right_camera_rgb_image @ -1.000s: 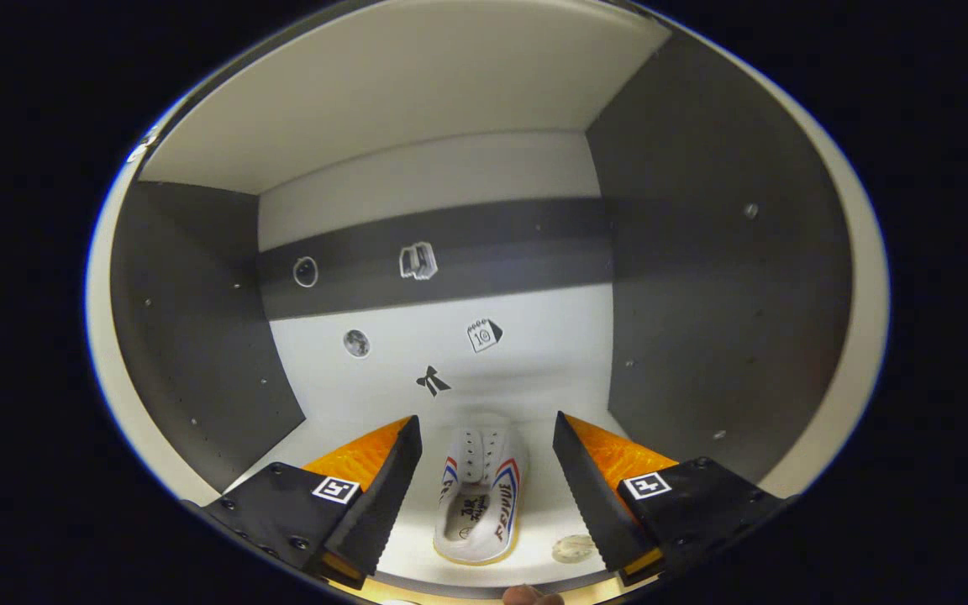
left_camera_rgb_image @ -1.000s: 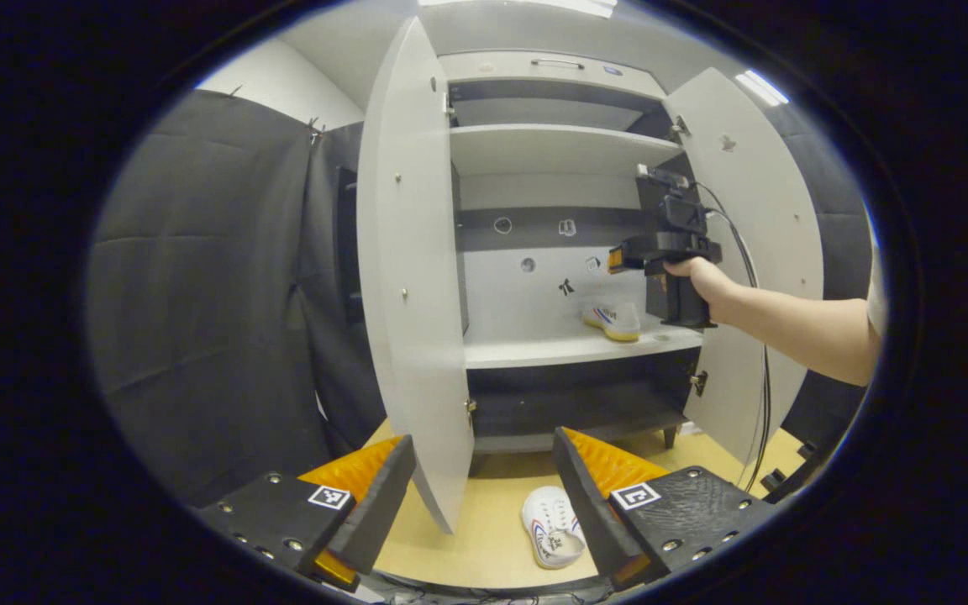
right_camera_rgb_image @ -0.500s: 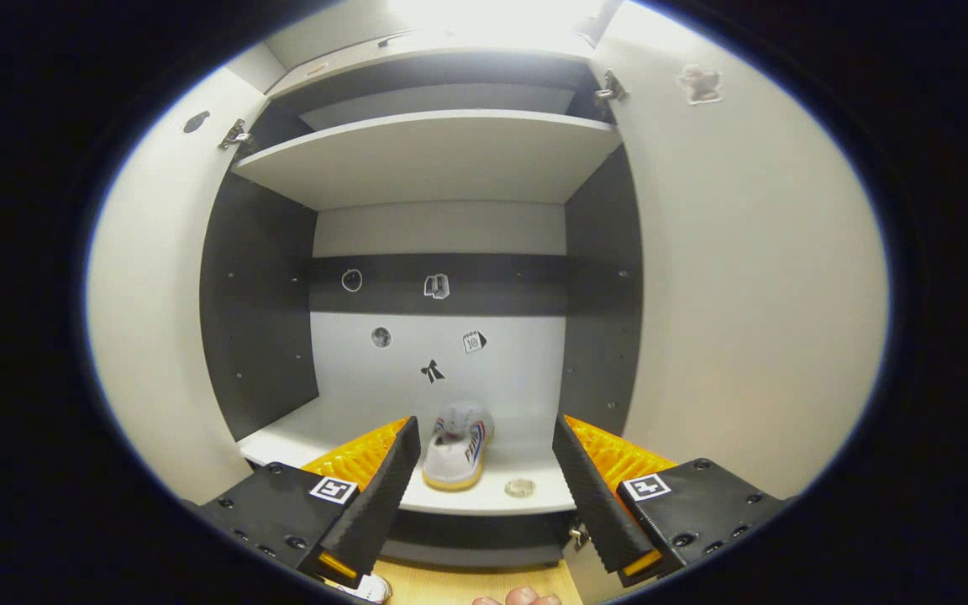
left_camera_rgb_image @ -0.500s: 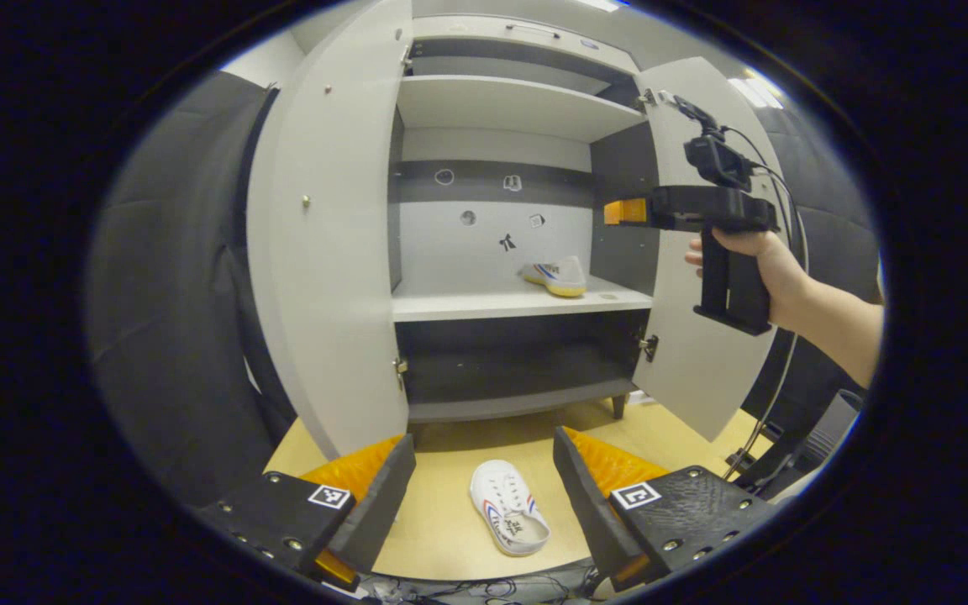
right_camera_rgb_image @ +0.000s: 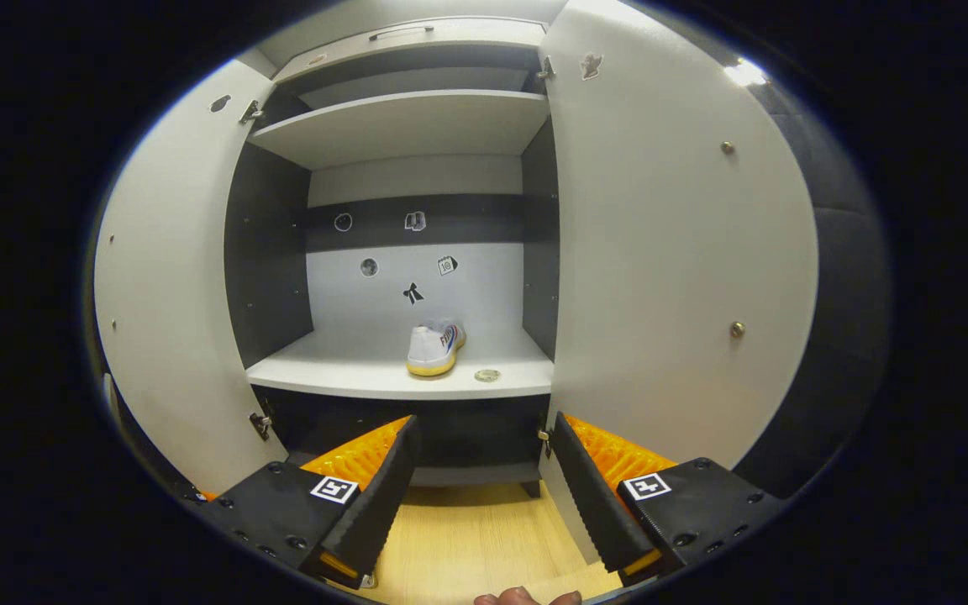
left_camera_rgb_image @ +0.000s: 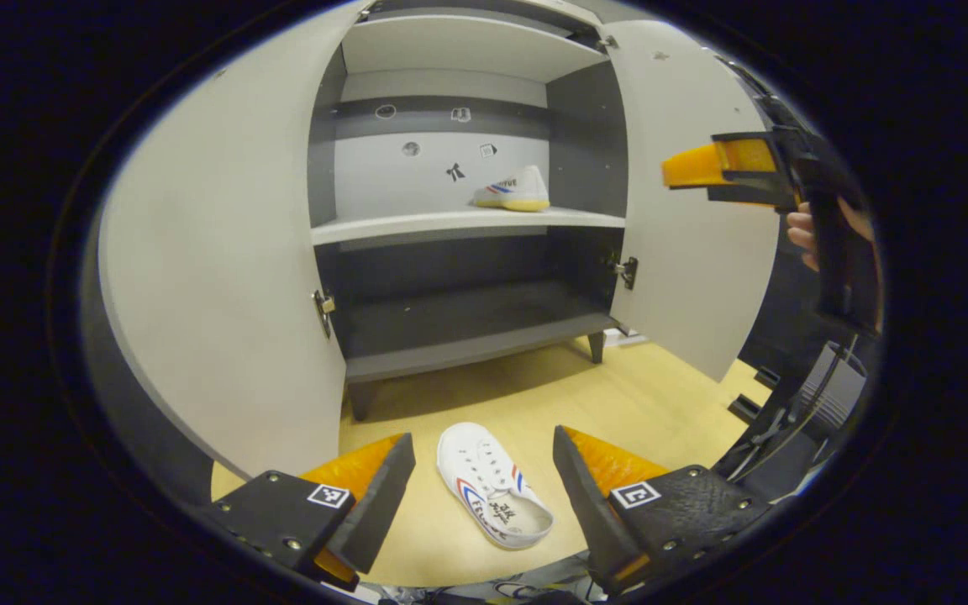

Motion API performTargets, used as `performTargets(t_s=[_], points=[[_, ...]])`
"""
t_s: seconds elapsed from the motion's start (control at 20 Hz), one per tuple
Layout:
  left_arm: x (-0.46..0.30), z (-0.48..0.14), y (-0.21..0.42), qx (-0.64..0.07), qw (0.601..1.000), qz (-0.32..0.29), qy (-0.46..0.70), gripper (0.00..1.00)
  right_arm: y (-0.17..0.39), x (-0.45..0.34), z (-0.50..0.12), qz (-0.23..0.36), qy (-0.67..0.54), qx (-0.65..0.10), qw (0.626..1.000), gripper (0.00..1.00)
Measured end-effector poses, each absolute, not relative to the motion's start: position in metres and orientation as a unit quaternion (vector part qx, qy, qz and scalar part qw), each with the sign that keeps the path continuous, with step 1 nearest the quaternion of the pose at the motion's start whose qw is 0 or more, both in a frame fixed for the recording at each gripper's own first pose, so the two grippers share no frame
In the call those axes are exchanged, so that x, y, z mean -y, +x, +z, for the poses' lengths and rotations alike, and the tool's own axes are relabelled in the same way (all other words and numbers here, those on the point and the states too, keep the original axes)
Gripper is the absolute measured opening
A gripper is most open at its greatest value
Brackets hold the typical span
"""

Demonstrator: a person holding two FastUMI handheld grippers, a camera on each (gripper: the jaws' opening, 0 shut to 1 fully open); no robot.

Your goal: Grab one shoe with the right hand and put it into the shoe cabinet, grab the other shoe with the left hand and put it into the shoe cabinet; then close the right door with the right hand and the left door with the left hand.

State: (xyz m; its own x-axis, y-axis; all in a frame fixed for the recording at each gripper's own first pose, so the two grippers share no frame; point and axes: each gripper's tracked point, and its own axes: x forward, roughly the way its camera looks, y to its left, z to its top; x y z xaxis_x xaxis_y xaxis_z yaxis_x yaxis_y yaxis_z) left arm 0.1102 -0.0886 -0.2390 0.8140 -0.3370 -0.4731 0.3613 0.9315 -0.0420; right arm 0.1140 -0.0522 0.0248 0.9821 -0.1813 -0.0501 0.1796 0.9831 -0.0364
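A white shoe (left_camera_rgb_image: pixel 494 487) with red and blue stripes lies on the wooden floor, between the fingers of my open left gripper (left_camera_rgb_image: pixel 484 491) but below them. The other white shoe (left_camera_rgb_image: pixel 513 191) (right_camera_rgb_image: pixel 434 347) rests on the cabinet's middle shelf (right_camera_rgb_image: pixel 383 374), toward its right side. Both cabinet doors stand open: the left door (left_camera_rgb_image: pixel 223 277) (right_camera_rgb_image: pixel 165 294) and the right door (left_camera_rgb_image: pixel 690 244) (right_camera_rgb_image: pixel 669 252). My right gripper (right_camera_rgb_image: pixel 481 496) is open and holds nothing, drawn back in front of the cabinet; in the left gripper view it (left_camera_rgb_image: pixel 707 168) hangs at the right, held by a hand (left_camera_rgb_image: pixel 803 231).
The cabinet has an upper shelf (right_camera_rgb_image: pixel 404 126) and a dark bottom compartment (left_camera_rgb_image: pixel 467 311) on short legs. Small stickers mark its back panel (right_camera_rgb_image: pixel 412 260). A small round disc (right_camera_rgb_image: pixel 486 376) lies on the middle shelf. Cables (left_camera_rgb_image: pixel 795 412) hang at the right.
My right gripper has backed out of the cabinet, leaving its shoe on the middle shelf. My left gripper has dropped lower, closer over the shoe on the floor.
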Motion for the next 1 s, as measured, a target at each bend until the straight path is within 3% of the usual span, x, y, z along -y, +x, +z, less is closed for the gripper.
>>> performTargets(t_s=[0.2, 0.25, 0.4, 0.45, 0.65, 0.7, 0.8, 1.0], points=[[0.099, -0.291, 0.11, -0.285, 0.936, -0.207, -0.019, 0.96, 0.084, 0.056, 0.009, -0.111, -0.004, -0.034, 0.993, 0.98], [0.1, -0.306, 0.111, -0.3, 0.931, -0.206, -0.033, 0.96, 0.076, 0.056, 0.004, -0.113, -0.004, -0.039, 0.993, 0.94], [0.09, -0.355, 0.12, -0.342, 0.92, -0.187, -0.041, 0.94, 0.057, 0.057, -0.01, -0.118, -0.015, -0.056, 0.991, 0.99], [0.087, -0.364, 0.121, -0.349, 0.918, -0.183, -0.039, 0.96, 0.05, 0.058, -0.015, -0.12, -0.022, -0.061, 0.991, 0.93], [0.081, -0.39, 0.128, -0.379, 0.909, -0.169, -0.044, 0.98, 0.03, 0.063, -0.034, -0.131, -0.029, -0.086, 0.987, 0.94], [0.078, -0.395, 0.129, -0.387, 0.906, -0.163, -0.05, 0.93, 0.027, 0.065, -0.038, -0.136, -0.026, -0.091, 0.986, 0.94], [0.081, -0.403, 0.128, -0.401, 0.899, -0.161, -0.067, 0.75, 0.021, 0.071, -0.048, -0.147, -0.016, -0.105, 0.983, 0.94], [0.087, -0.414, 0.128, -0.42, 0.89, -0.163, -0.069, 0.74, 0.002, 0.089, -0.059, -0.172, -0.021, -0.125, 0.977, 0.99]])
